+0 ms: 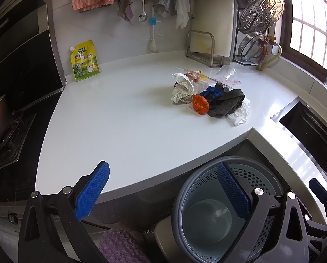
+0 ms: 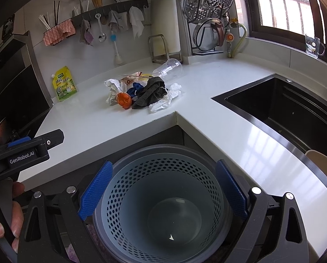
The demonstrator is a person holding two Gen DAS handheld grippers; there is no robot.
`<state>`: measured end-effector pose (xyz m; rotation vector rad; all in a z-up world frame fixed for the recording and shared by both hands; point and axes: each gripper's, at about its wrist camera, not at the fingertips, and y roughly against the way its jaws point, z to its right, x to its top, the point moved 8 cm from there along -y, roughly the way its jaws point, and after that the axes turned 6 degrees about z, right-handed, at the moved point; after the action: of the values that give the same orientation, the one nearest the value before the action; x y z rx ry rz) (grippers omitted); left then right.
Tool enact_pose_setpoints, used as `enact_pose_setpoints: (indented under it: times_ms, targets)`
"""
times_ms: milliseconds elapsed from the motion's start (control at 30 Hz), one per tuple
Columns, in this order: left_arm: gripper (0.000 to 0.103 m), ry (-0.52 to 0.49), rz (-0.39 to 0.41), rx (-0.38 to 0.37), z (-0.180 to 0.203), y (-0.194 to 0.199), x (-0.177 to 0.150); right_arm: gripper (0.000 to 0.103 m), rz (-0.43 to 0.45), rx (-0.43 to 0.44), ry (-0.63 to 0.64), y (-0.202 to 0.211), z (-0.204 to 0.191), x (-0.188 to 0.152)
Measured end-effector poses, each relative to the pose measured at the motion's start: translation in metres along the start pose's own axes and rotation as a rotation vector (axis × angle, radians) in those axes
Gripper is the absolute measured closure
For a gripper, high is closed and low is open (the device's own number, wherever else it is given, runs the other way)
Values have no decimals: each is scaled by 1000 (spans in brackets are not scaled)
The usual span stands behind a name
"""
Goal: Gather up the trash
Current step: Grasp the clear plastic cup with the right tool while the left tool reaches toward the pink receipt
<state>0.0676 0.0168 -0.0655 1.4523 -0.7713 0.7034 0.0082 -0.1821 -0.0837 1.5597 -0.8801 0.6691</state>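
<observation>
Left gripper (image 1: 163, 189): blue-padded jaws spread wide, holding nothing, right pad over bin rim.
Right gripper (image 2: 163, 189): jaws spread, empty, straddling grey perforated plastic wastebasket (image 2: 163, 199) directly below.
Trash heap (image 2: 141, 93) — crumpled white paper, orange lump, blue scrap, dark grey cloth, clear plastic cup — on white countertop (image 2: 93, 131), well ahead of both jaws.

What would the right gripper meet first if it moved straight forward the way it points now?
Probably the perforated trash bin: the open right gripper points down into its mouth, so it would enter and reach the bin's floor. Depth is hard to judge in the fisheye view.
</observation>
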Motion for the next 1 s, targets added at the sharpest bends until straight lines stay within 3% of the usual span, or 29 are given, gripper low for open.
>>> enact_pose_setpoints:
  times_ms: [300, 600, 800, 1000]
  targets:
    - [6, 23, -6, 8, -8, -37, 19, 13, -1, -12, 21, -38, 11, 27]
    - [6, 49, 12, 9, 1, -85, 69, 13, 23, -34, 18, -96, 30, 108]
    - [6, 48, 13, 15, 8, -110, 85, 13, 18, -48, 20, -146, 30, 160]
    - [6, 23, 5, 20, 13, -126, 90, 13, -70, -60, -25, -211, 30, 191]
